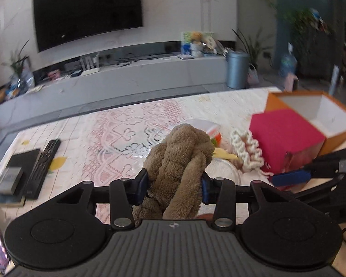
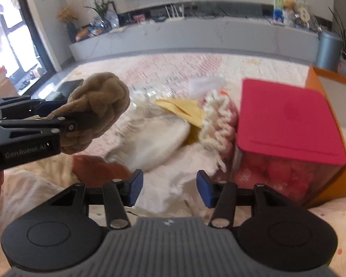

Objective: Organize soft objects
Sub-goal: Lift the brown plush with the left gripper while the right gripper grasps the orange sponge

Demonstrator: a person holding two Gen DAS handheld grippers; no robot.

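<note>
Left gripper point(image 1: 174, 185) is clamping the brown plush braid point(image 1: 181, 159), blue pads pressing in on both sides of its lower half. The braid's long axis is running roughly along the fingers, knotted end pointing forward and up, away from the camera; its tail is dropping behind the gripper body, so that end is hidden. From the right wrist view the braid point(image 2: 96, 106) is sitting lifted clear of the table point(image 2: 163, 67), above the pile of soft things.

Right gripper point(image 2: 169, 189) is hanging half open with nothing between its pads, over a white cloth point(image 2: 154, 143).

Beside it, a cream knitted piece point(image 2: 215, 117) is leaning against the pink-lidded box point(image 2: 286, 120), which is sitting in front of an open orange box point(image 1: 320, 113).

Motion blur is smearing the knit, a yellow item point(image 2: 184, 110) and the clear wrapping behind them; can't tell what those are. The orange box is cut off at the right edge.
</note>
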